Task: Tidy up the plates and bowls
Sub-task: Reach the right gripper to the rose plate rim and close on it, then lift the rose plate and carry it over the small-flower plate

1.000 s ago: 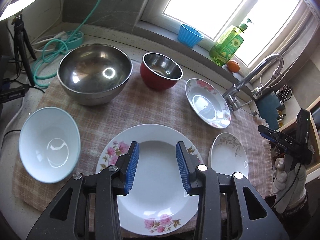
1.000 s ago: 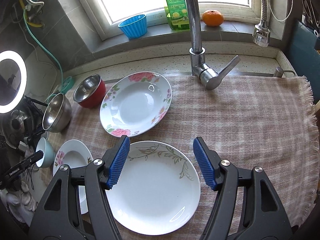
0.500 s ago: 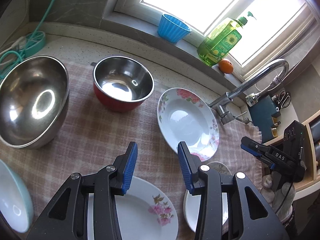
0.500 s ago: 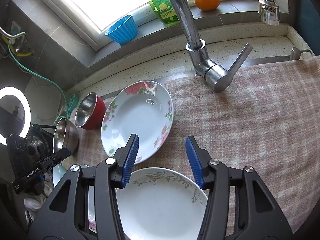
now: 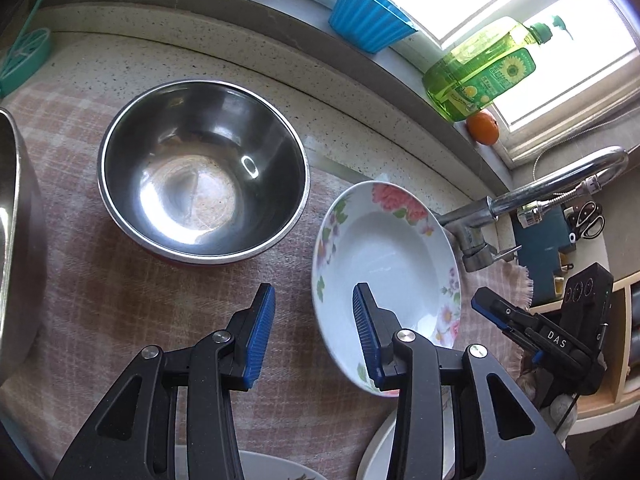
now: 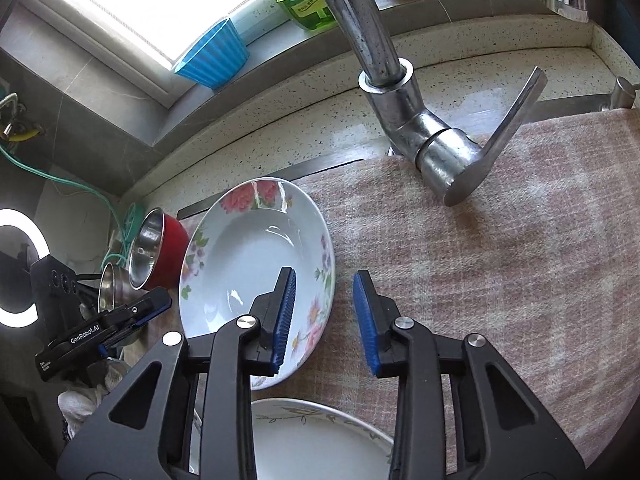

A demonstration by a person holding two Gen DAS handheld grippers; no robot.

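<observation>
Left wrist view: left gripper [image 5: 314,332] low at centre, jaws spread and narrowing, straddling the near left rim of the floral plate [image 5: 384,248] at centre right, pads not pressing. Steel bowl [image 5: 204,184] upper left on the checked cloth [image 5: 100,292]. "DAS" legible on the right gripper [image 5: 556,336] at the right edge. Sunflower-label soap bottle [image 5: 480,76] and orange [image 5: 483,128] upper right; faucet [image 5: 552,192] beyond the plate.

Right wrist view: right gripper [image 6: 324,316] low at centre, jaws closing, floral plate's right rim between them, not yet pinched. "GenRobot.AI" readable lower left. Faucet lever crowding the upper middle; blue cup [image 6: 212,56] upper left.
</observation>
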